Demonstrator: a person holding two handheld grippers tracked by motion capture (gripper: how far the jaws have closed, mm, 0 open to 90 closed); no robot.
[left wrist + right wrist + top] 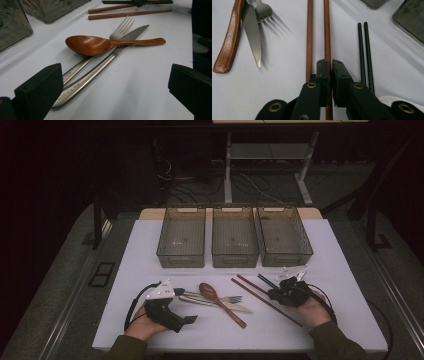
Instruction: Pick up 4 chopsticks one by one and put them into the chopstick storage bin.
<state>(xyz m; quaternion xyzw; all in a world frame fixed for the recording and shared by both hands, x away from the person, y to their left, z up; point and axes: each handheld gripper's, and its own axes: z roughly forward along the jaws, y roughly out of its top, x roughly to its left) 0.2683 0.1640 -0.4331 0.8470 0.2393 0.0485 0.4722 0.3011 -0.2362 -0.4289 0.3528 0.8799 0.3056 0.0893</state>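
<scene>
Claws: right claw (330, 65) clamped on brown chopstick (327, 30); left claw (115, 87) apart, beside knife (100, 67).

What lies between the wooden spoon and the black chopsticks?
In the right gripper view, the knife and fork, then two brown chopsticks, lie between the wooden spoon and black chopsticks.

The spoon (95, 45) is glossy brown wood; the fork (122, 28) and knife (107, 62) are brushed, satin metal. Two chopsticks (309, 37) look matt wood, another pair (364, 50) black and finely textured. Bins (235, 237) are smoky translucent plastic.
</scene>
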